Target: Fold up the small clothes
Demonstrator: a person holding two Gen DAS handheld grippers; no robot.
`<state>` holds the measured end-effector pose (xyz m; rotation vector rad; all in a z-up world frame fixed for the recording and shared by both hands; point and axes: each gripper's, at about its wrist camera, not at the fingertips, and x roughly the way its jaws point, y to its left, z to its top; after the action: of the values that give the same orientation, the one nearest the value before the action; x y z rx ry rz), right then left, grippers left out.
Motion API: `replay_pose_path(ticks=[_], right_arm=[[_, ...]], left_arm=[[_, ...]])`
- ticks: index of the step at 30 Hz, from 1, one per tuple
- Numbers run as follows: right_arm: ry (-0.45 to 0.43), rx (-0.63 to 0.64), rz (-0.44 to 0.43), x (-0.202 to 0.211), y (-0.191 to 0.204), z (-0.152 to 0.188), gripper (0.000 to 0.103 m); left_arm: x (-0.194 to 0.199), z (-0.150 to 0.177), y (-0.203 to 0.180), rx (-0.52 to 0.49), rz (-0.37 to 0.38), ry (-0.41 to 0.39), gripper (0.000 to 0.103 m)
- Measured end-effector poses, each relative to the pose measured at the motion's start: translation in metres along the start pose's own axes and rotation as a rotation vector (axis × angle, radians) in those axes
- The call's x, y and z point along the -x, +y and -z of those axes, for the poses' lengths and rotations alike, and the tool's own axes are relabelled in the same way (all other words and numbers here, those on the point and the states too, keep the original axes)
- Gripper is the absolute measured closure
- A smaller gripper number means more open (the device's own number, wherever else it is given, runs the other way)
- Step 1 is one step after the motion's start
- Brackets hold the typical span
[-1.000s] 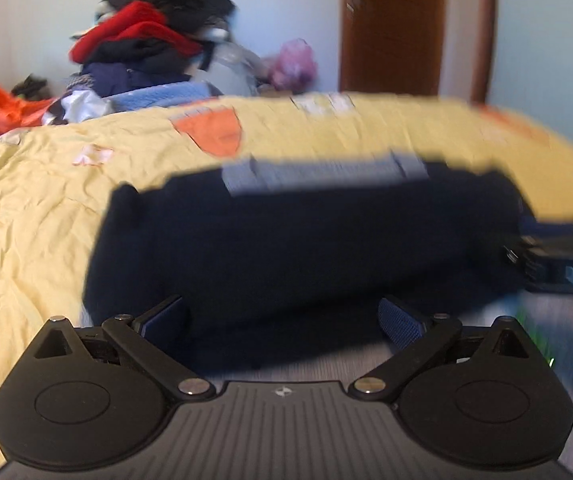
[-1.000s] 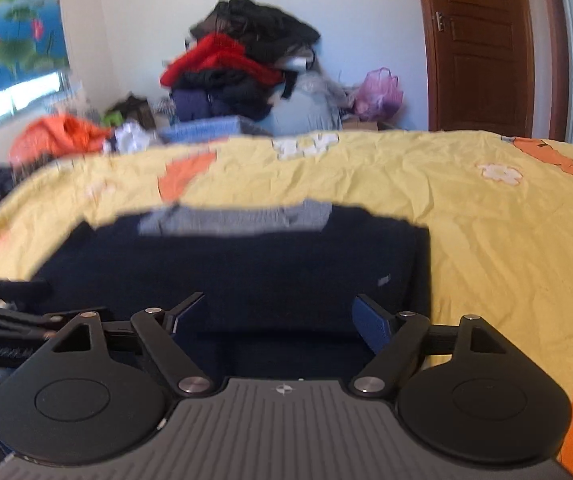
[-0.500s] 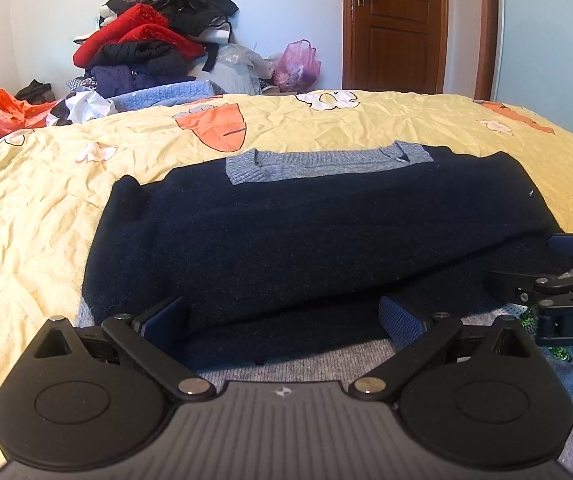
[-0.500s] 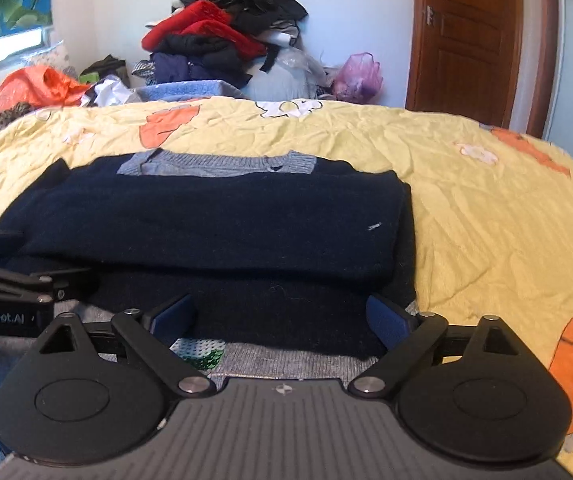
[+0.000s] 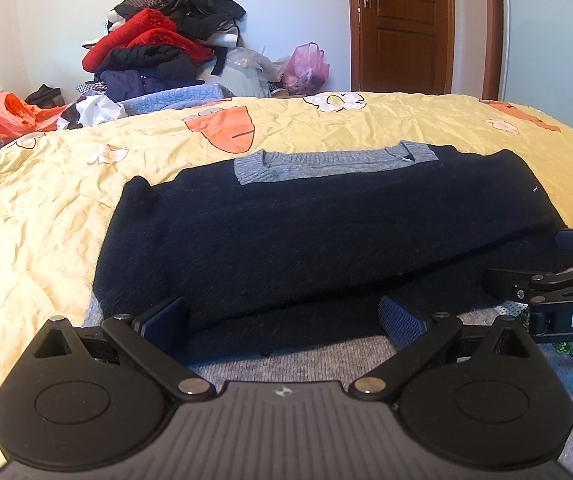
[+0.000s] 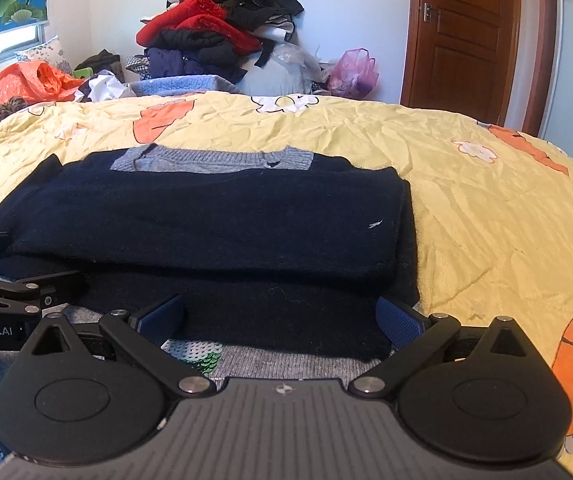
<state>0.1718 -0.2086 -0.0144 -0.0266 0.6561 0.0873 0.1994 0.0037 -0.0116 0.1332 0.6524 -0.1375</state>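
A small dark navy sweater (image 5: 318, 232) with a grey knit collar (image 5: 334, 162) lies on the yellow bedspread (image 5: 46, 208), its sleeves folded across the body; it also shows in the right wrist view (image 6: 214, 216). Its grey hem (image 5: 306, 364) lies nearest me. My left gripper (image 5: 282, 316) is open and empty just above the hem's left half. My right gripper (image 6: 280, 316) is open and empty above the hem's right half, near green sequins (image 6: 206, 360). Each gripper shows at the edge of the other's view.
A tall pile of clothes (image 5: 166, 52) stands against the far wall beyond the bed. An orange plastic bag (image 6: 26, 84) lies at far left, a pink bag (image 6: 354, 68) by the brown door (image 6: 466, 36). The bedspread stretches out to the right (image 6: 506, 220).
Both grippers have drawn back toward the hem and steadied. The sweater now lies flat with its sleeves folded across; both grippers stay open.
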Motion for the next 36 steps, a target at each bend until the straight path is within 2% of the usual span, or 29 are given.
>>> replay_pose_path(ticks=[36], right_arm=[[0.002, 0.007, -0.002, 0.0078, 0.0024, 0.0037, 0.001]], left_arm=[[-0.0011, 0.0, 0.001, 0.006, 0.003, 0.002, 0.0]])
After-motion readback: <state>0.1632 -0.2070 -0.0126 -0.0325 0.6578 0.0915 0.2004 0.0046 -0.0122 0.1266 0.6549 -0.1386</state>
